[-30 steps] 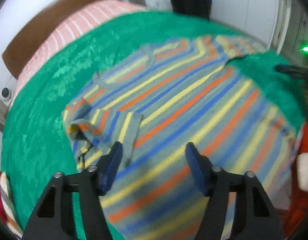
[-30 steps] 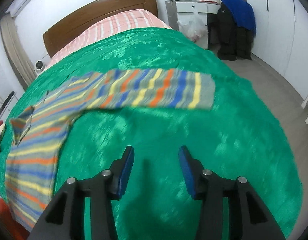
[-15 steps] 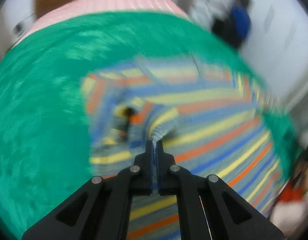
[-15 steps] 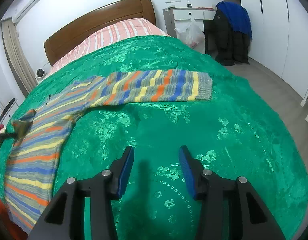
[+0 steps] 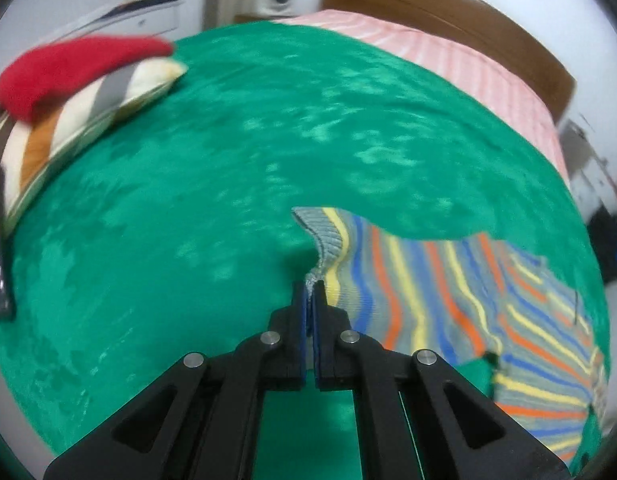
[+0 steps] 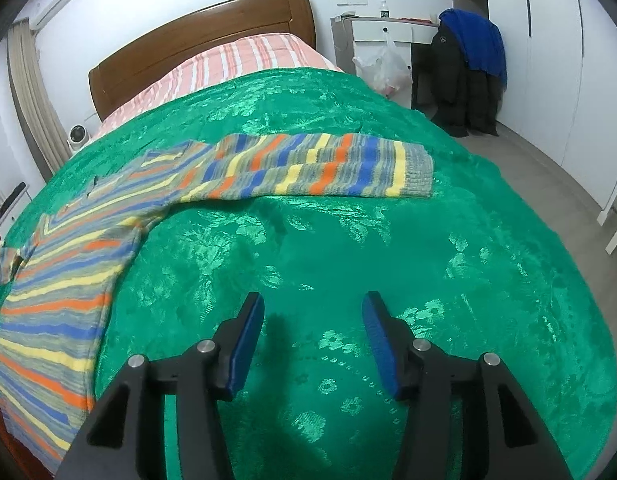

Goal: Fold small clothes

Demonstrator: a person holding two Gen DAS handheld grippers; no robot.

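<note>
Since a second ago, the left tool (image 5: 309, 286) has gone from open above the striped sweater (image 5: 448, 292) to clamped on the grey ribbed cuff of one sleeve, and that sleeve, which lay crumpled against the body, now stretches away toward 3 o'clock in the left wrist view. Its camera has also swung round, so the green bedspread (image 5: 188, 208) fills the frame, with a striped pillow (image 5: 80, 116) and a red cloth (image 5: 68, 68) on top of it at 10 o'clock. A dark flat object sits at the 9 o'clock edge; what it is cannot be told.

From the right wrist view, the right tool (image 6: 313, 344) hangs with its blue pads (image 6: 246, 344) well apart over bare bedspread (image 6: 348, 260), holding nothing. The sweater (image 6: 88, 248) lies flat on the bed, its body running from 9 o'clock down to 7 o'clock, and its other sleeve reaches across toward 1 o'clock, ending in a grey cuff. Beyond it are the pink striped sheet (image 6: 236, 60) and the wooden headboard (image 6: 204, 32) at 11 o'clock. At 1 o'clock a blue garment (image 6: 474, 40) hangs over dark clothes beside a white desk (image 6: 384, 34), where a plastic bag (image 6: 382, 66) hangs.
</note>
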